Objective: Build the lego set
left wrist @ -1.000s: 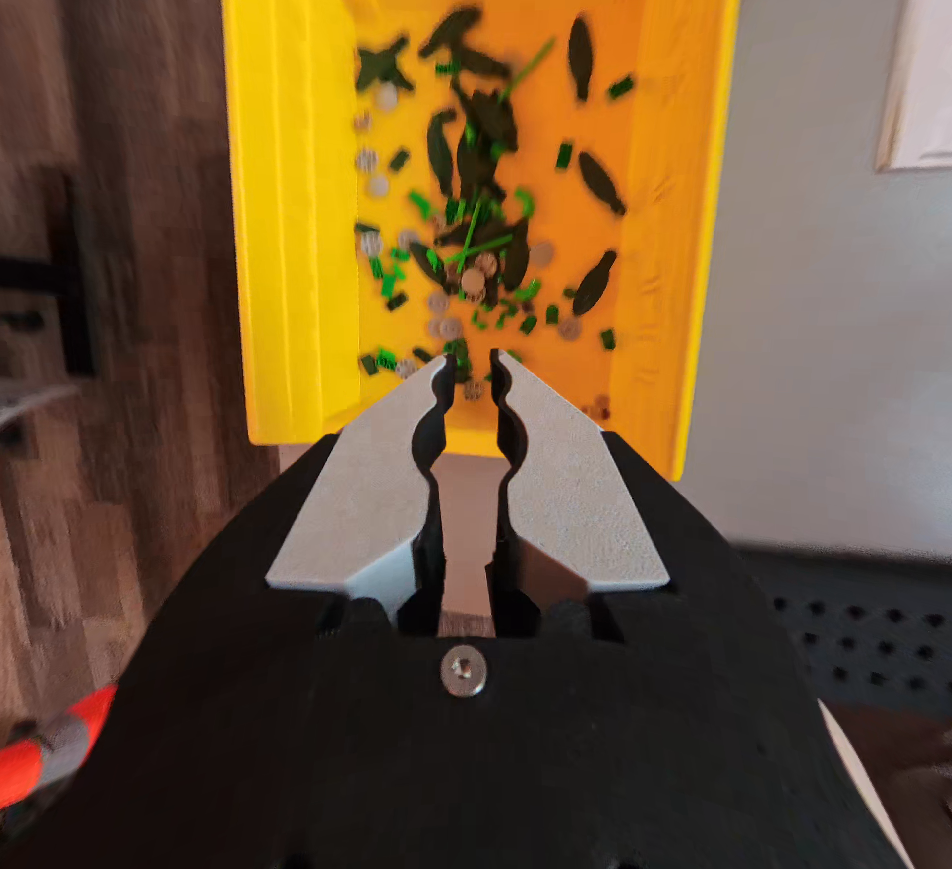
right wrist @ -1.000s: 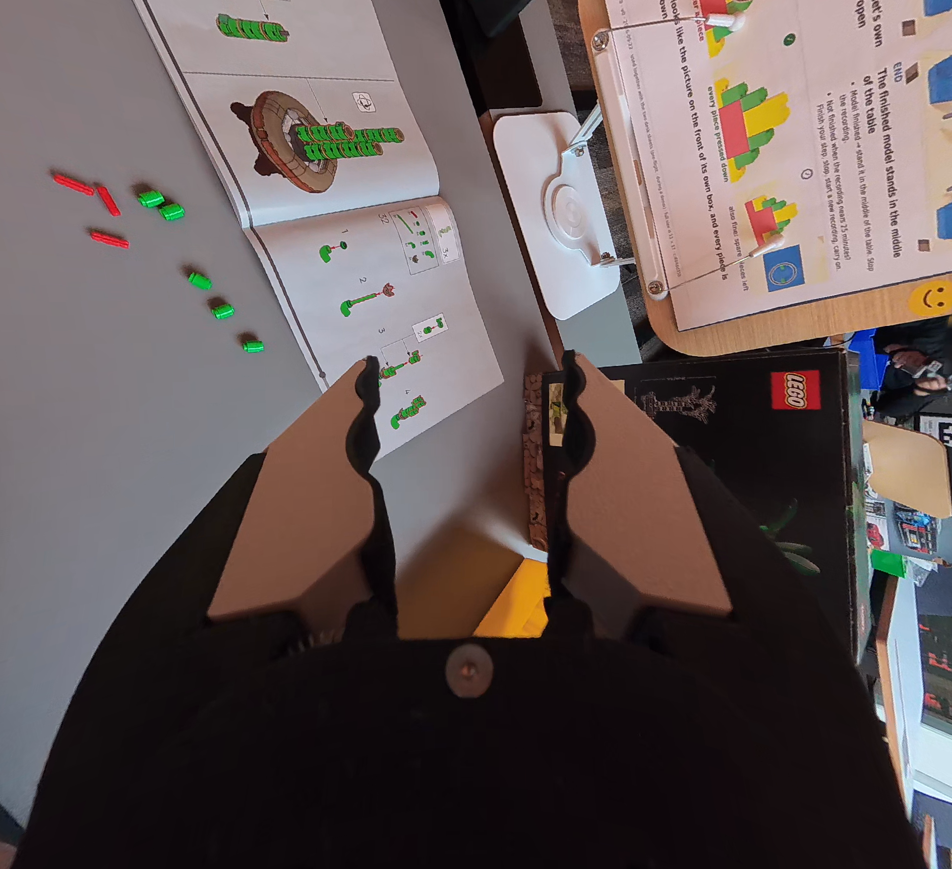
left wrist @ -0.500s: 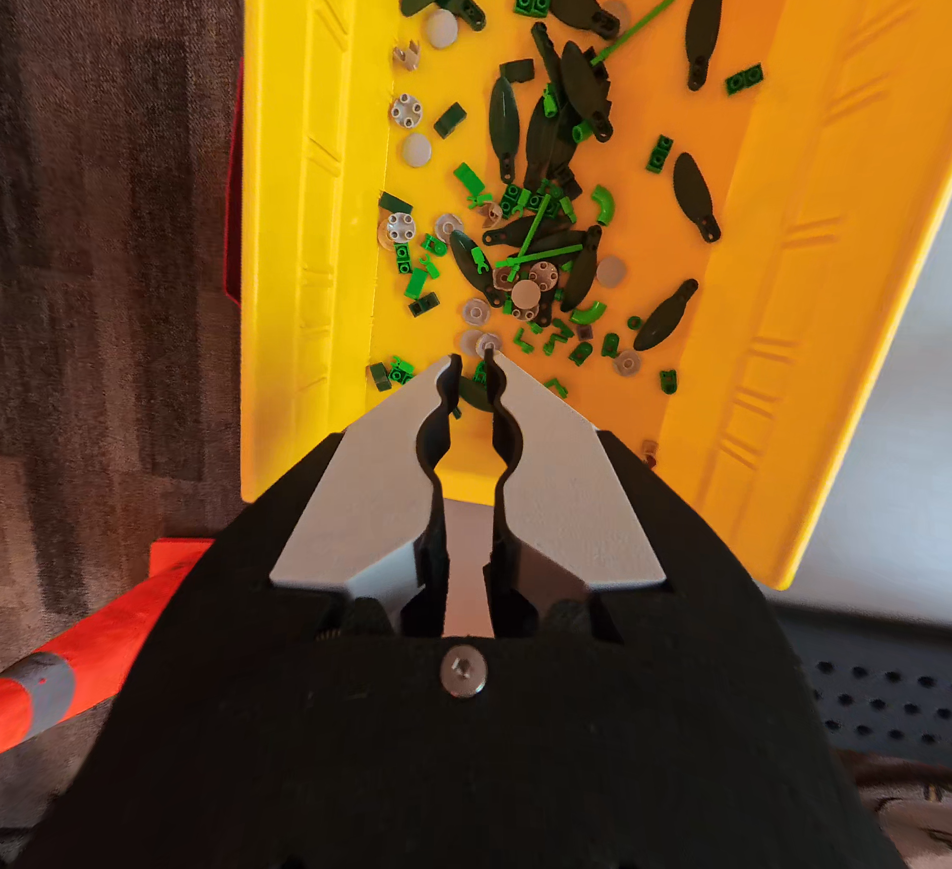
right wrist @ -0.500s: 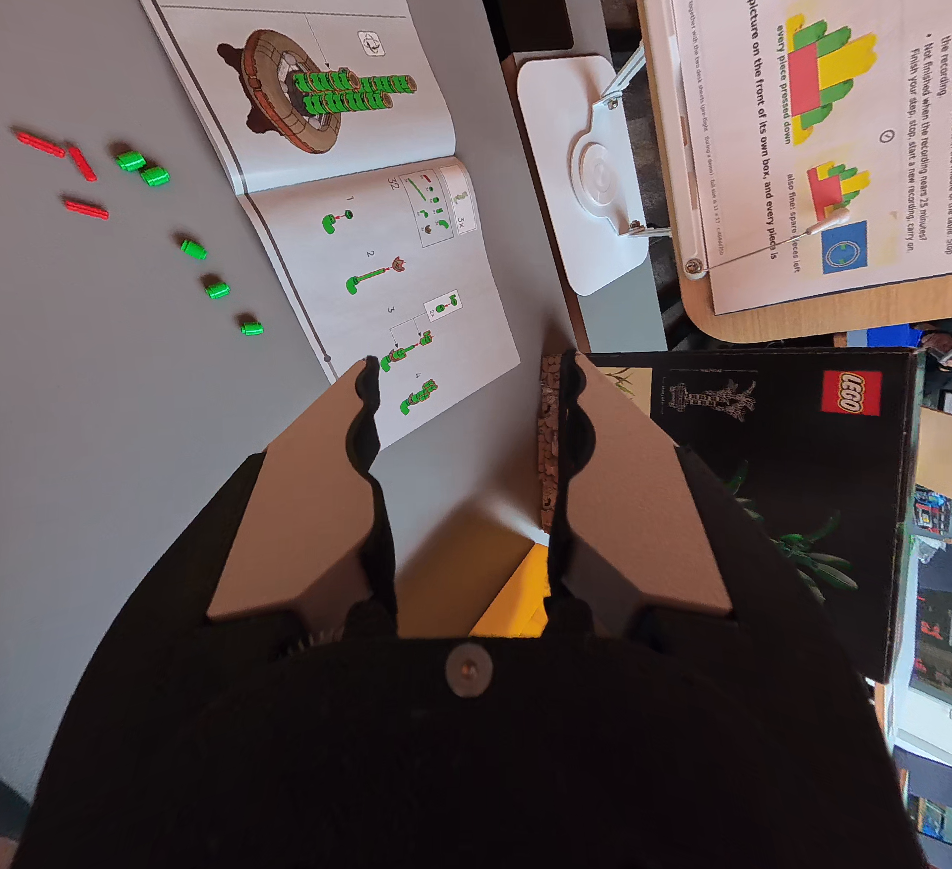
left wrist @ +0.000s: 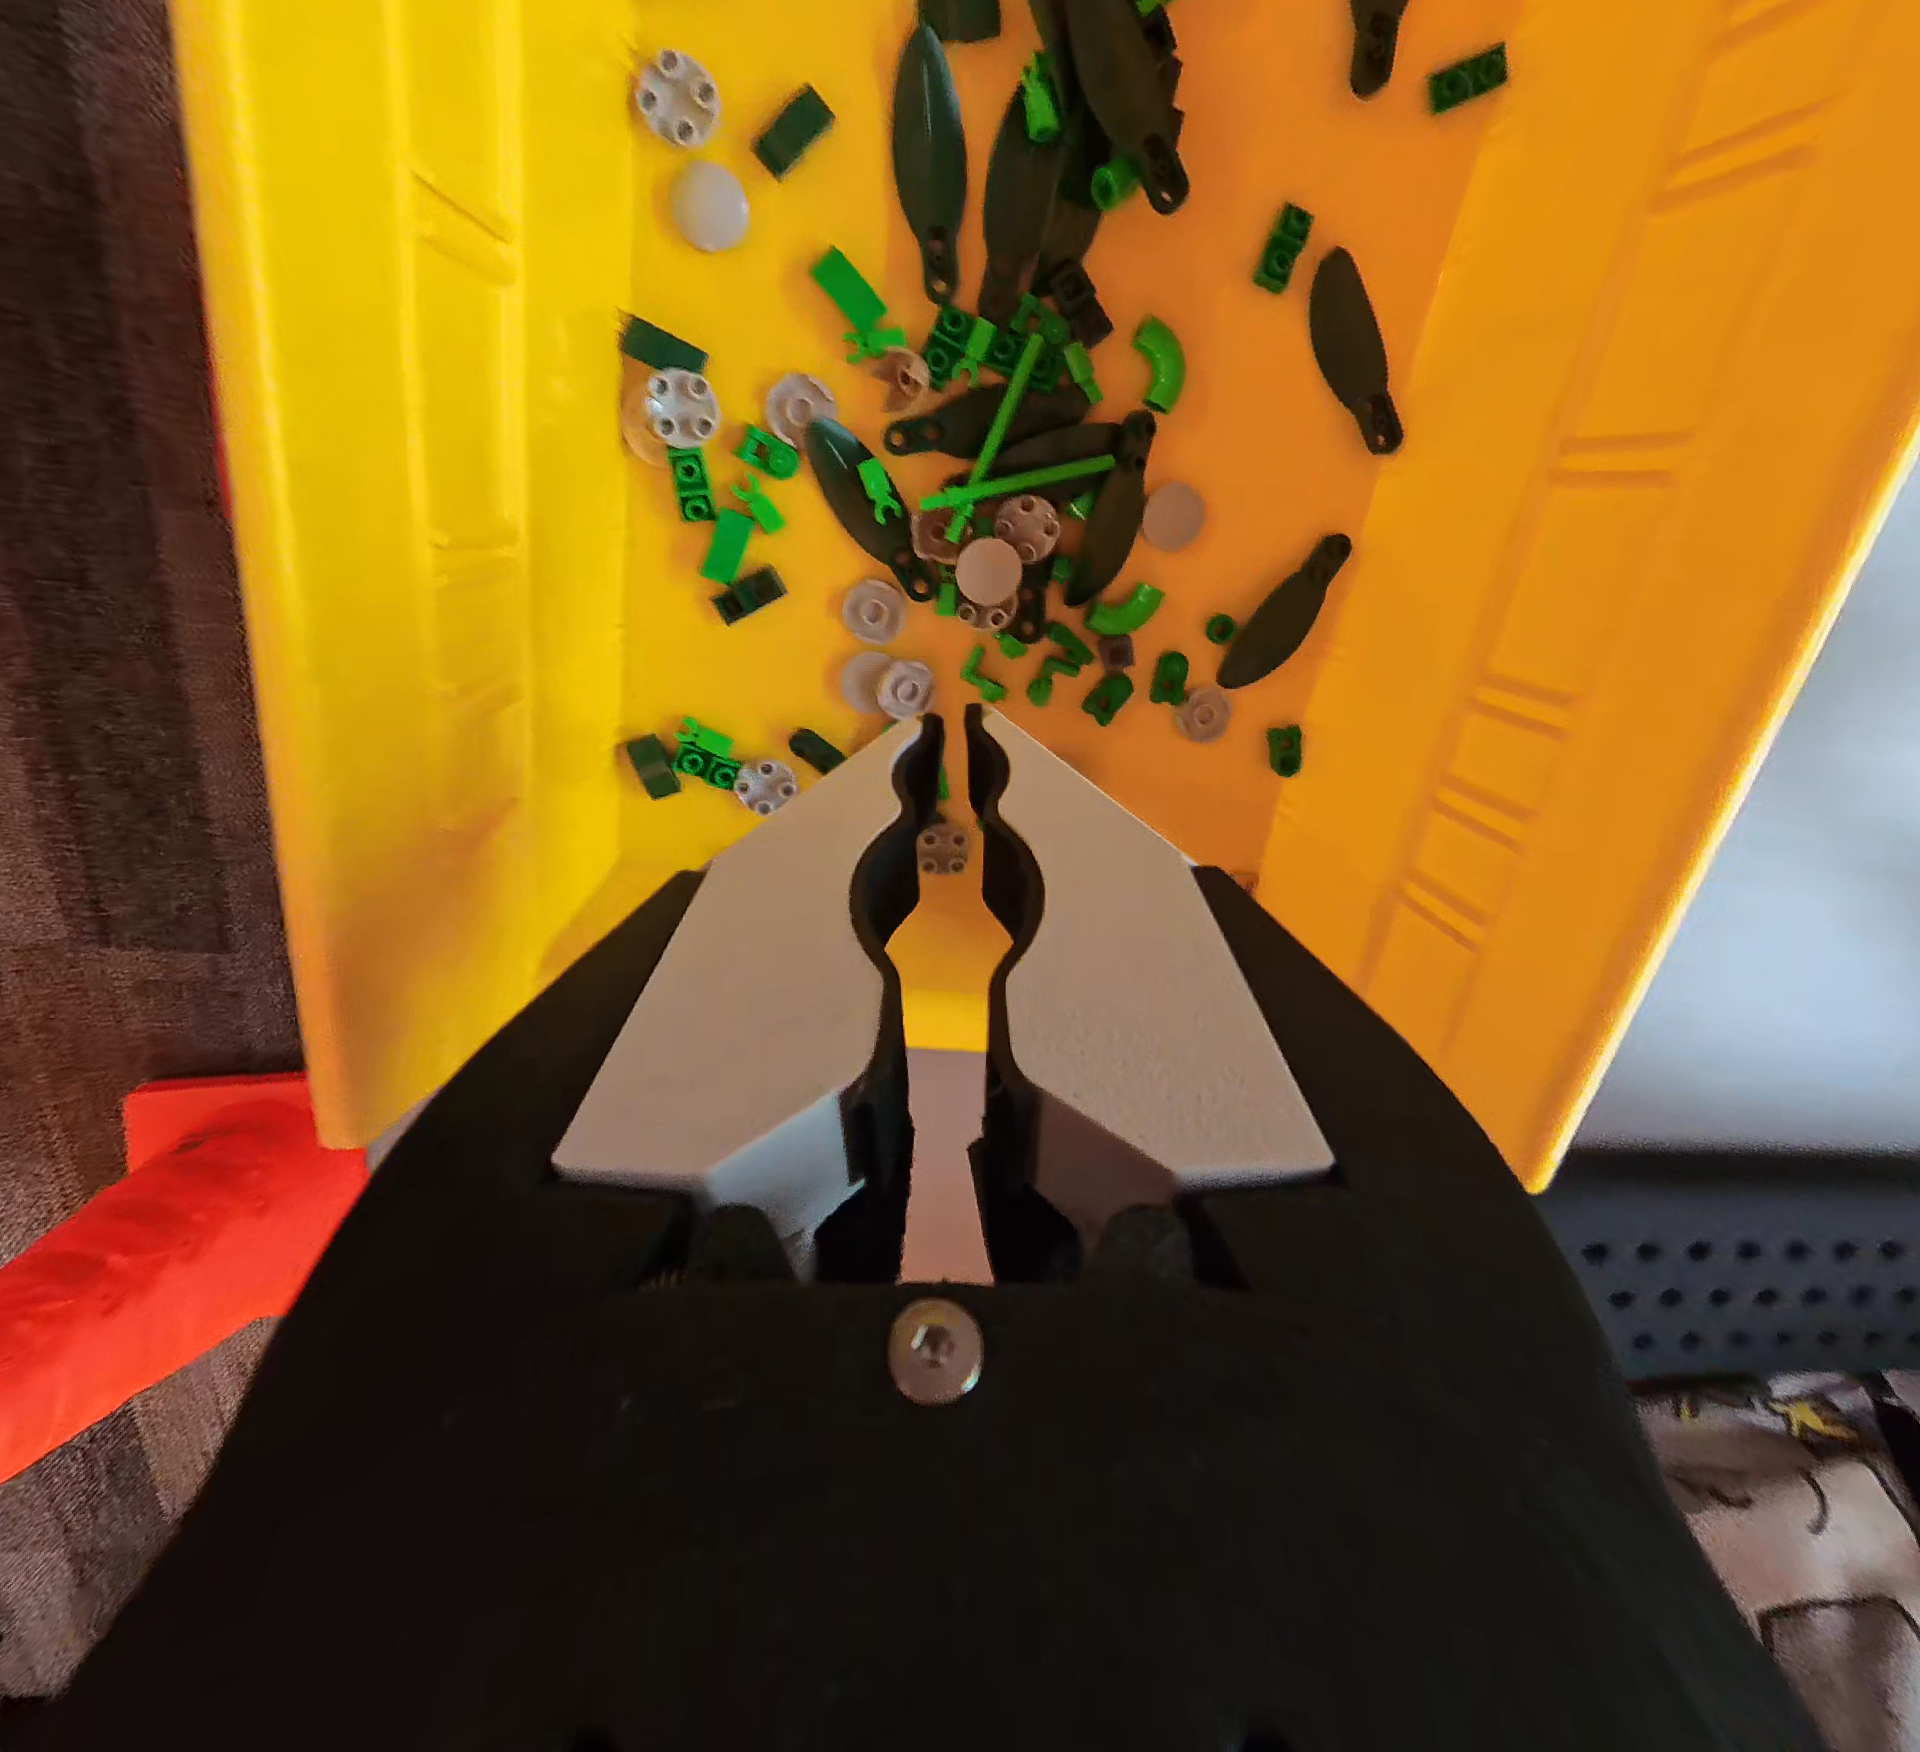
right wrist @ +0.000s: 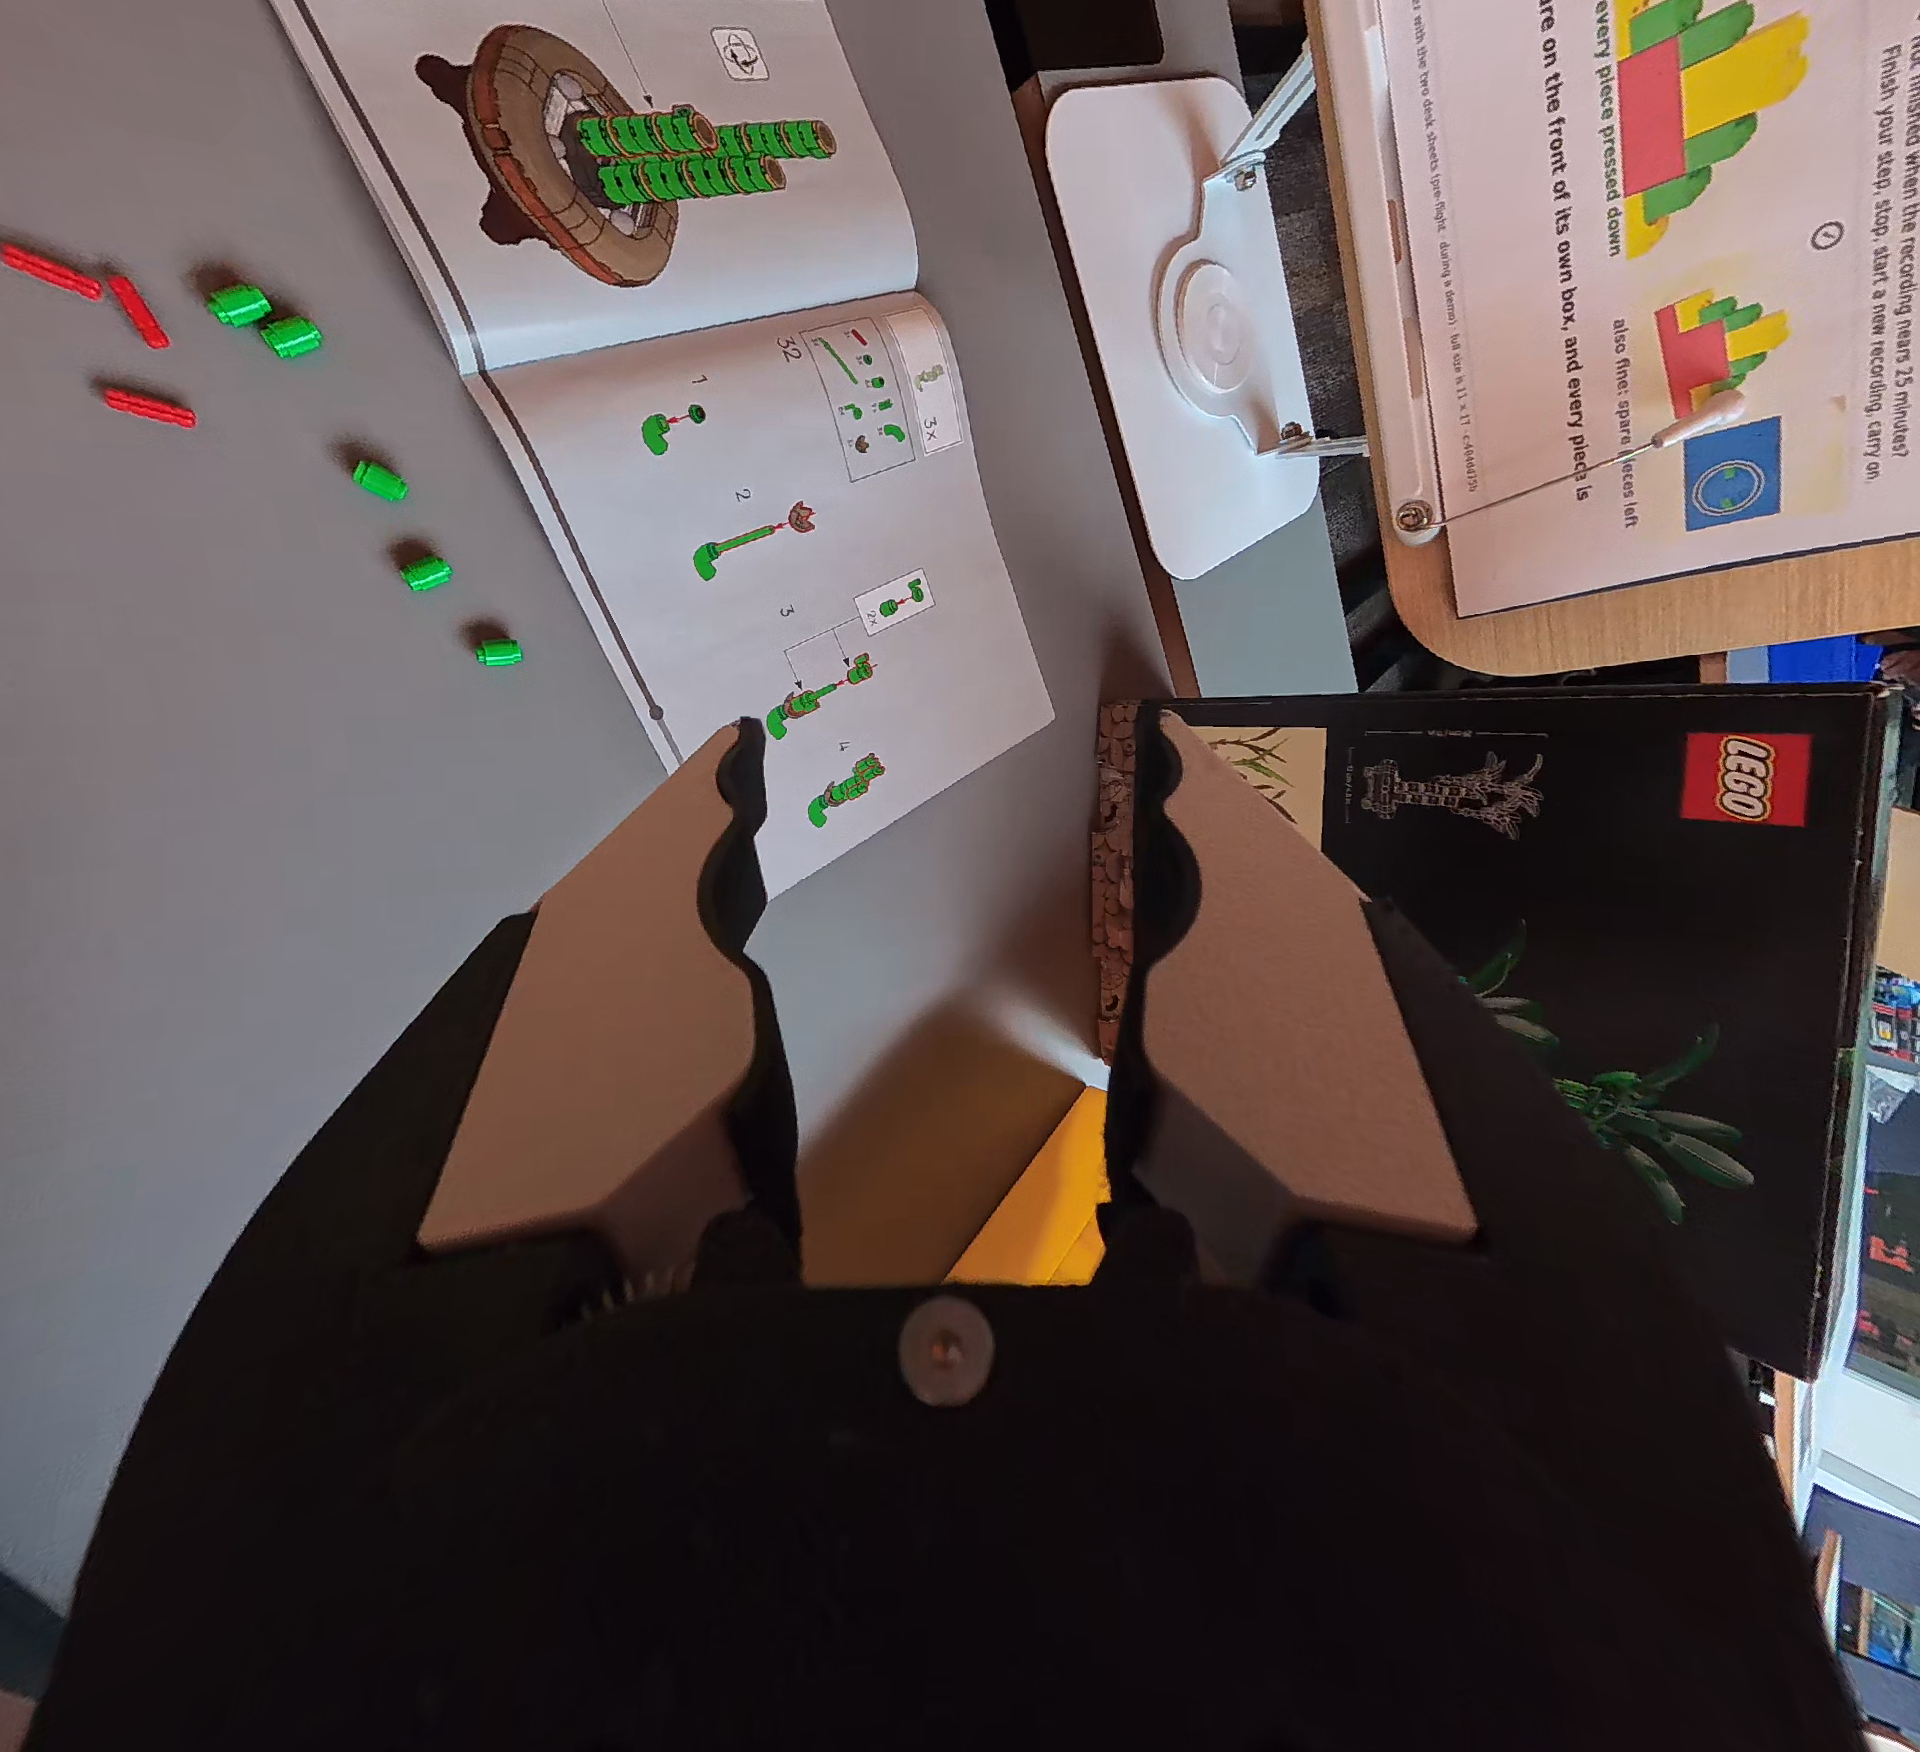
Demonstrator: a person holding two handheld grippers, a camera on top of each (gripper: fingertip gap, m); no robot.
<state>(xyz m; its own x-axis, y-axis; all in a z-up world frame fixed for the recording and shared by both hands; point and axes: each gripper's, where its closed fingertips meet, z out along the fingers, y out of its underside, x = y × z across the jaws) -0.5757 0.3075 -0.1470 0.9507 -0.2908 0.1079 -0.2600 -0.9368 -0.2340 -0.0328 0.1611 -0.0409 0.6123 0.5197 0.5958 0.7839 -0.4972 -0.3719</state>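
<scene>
My left claw (left wrist: 943,717) hangs over the yellow bin (left wrist: 416,455) of loose pieces, jaws nearly closed, empty.
My right claw (right wrist: 951,731) gapes wide above the bench (right wrist: 260,871), instruction booklet (right wrist: 727,268) and green pieces (right wrist: 379,480) ahead.

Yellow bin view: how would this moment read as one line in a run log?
left claw: nearly closed, empty, over loose pieces in yellow bin | right claw: open, empty, above instruction booklet | phase: picking piece
</scene>
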